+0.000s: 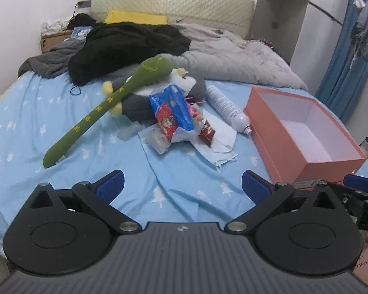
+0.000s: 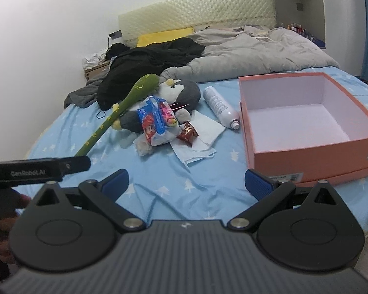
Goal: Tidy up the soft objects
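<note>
On the blue bed sheet [image 1: 36, 127] lies a long green plush [image 1: 105, 107] [image 2: 125, 103], leaning on a grey and white penguin plush [image 1: 184, 85] [image 2: 181, 90]. In front of them sits a heap of snack packets [image 1: 171, 115] [image 2: 154, 120], with a face mask [image 1: 218, 156] [image 2: 196, 152] and a white tissue beside it. An empty pink box [image 1: 304, 134] [image 2: 306, 122] stands open at the right. My left gripper [image 1: 182, 186] hovers open over bare sheet, short of the heap. My right gripper [image 2: 186, 183] is open too, left of the box's near corner.
A white spray bottle [image 1: 227, 107] [image 2: 220, 107] lies between the plushes and the box. Black clothing [image 1: 125, 46], a grey blanket and a grey duvet [image 1: 233, 58] cover the far half of the bed. A blue curtain [image 1: 350, 49] hangs at the right.
</note>
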